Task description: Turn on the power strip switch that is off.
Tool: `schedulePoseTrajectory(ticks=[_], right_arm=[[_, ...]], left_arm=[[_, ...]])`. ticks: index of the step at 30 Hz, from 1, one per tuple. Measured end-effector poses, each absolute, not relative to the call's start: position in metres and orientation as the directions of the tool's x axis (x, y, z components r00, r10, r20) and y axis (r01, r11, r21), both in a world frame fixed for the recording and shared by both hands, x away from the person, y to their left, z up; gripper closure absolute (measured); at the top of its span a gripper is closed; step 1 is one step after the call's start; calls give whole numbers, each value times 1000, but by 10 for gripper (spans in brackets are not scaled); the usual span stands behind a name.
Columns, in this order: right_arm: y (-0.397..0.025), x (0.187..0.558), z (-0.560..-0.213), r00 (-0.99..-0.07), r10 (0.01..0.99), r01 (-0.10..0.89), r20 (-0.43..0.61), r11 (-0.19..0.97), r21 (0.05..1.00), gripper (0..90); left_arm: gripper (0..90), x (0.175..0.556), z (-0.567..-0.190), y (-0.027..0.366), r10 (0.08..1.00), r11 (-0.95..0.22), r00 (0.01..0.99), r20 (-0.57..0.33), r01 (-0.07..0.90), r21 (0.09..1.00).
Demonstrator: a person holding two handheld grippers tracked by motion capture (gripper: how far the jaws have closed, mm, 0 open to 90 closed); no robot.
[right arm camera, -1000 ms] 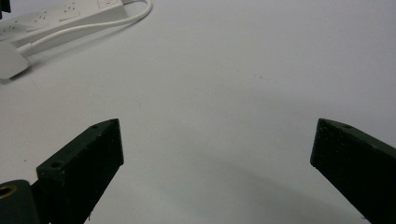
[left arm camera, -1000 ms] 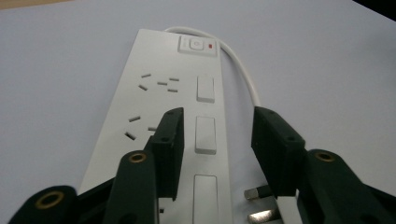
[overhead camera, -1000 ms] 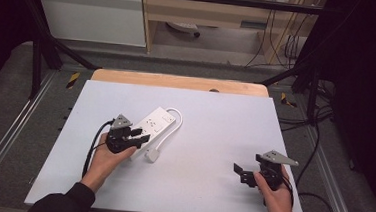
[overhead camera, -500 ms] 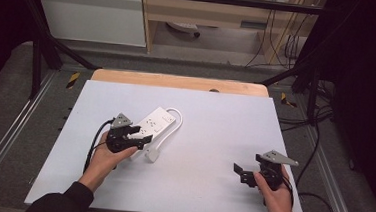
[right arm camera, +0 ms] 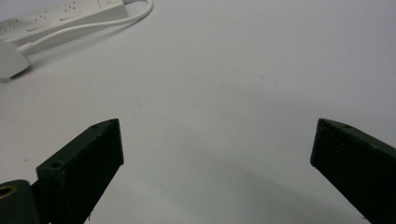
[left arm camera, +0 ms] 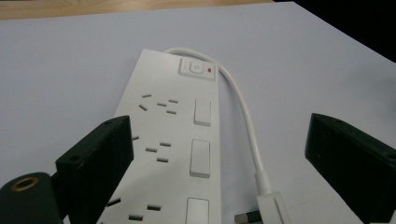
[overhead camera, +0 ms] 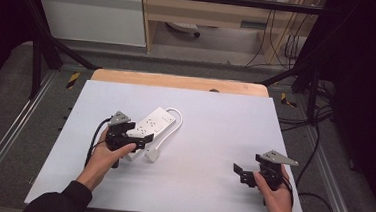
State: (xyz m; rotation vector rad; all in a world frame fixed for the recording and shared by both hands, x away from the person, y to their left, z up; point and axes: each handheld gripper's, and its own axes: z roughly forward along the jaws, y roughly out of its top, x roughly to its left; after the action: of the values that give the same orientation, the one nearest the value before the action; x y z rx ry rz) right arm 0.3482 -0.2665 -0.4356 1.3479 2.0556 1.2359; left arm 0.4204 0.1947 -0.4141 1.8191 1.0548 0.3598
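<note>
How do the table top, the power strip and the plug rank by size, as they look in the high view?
1. Table top, by far the largest.
2. Power strip, partly covered by the left gripper, so only part of its length shows.
3. Plug, clearly the smallest.

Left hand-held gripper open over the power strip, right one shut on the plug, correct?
Not quite. The right hand-held gripper is open and holds nothing, as the right gripper view shows; the plug lies beside the power strip. The left hand-held gripper is open over it.
</note>
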Motion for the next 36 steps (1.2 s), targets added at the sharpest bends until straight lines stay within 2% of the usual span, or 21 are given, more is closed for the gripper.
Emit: schedulePoseTrajectory(ticks=[23,36], right_arm=[[-267,348,-436,-462,875,536,141,149,831,30],[-266,349,-436,-460,877,537,142,148,830,30]], left_arm=[[76,414,-388,212,785,-121,591,-188,445,887],[69,401,-372,238,793,-96,580,-186,421,902]])
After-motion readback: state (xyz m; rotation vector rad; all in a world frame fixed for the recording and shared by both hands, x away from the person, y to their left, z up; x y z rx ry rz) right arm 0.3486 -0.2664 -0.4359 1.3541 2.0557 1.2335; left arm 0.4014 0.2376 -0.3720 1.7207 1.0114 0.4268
